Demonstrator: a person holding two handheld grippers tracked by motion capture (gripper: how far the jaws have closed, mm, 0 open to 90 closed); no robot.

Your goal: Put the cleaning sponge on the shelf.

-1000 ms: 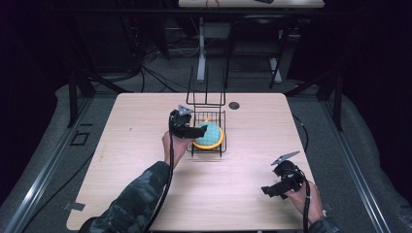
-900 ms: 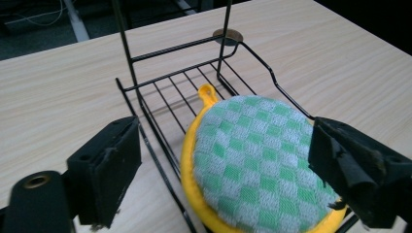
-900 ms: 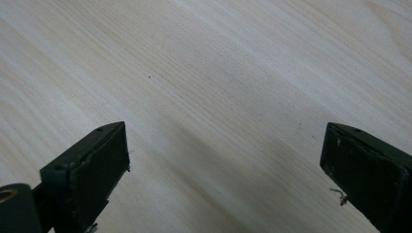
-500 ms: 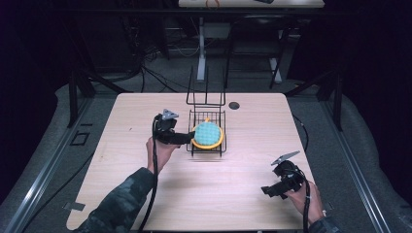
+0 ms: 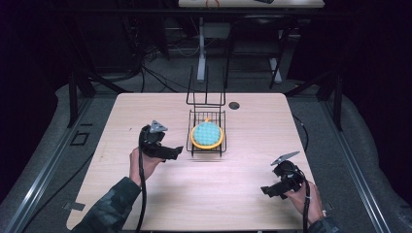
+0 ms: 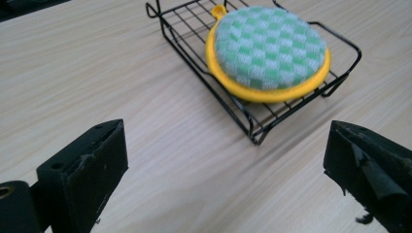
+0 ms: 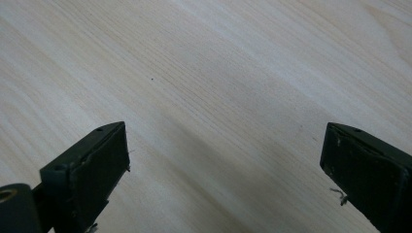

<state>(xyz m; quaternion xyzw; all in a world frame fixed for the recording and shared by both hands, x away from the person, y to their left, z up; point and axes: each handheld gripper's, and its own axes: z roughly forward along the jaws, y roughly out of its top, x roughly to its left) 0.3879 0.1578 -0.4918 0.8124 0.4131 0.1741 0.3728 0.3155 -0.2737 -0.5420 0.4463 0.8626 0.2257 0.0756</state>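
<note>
High view: we see a light wood counter with a black wire rack at its middle, toward the far edge, and a round pot holder, green check with yellow rim, lying flat in the rack's tray. Left gripper sits just left of the rack's near corner, apart from it, jaws pointing toward the rack; its jaws have just been opening and stand spread, nothing between them. The left hand and a camouflage sleeve come in from the bottom. Right gripper is well apart, near the counter's near right corner, in the right hand. A small dark round hole sits in the counter just right of the rack's upright back. Left gripper view: we get the two black jaws wide apart at the lower corners, released, bare counter between them; the rack lies ahead, pot holder resting on its wire floor, its loop toward the far side. Right gripper view: jaws wide apart, released, bare counter wood between and beyond them.
</note>
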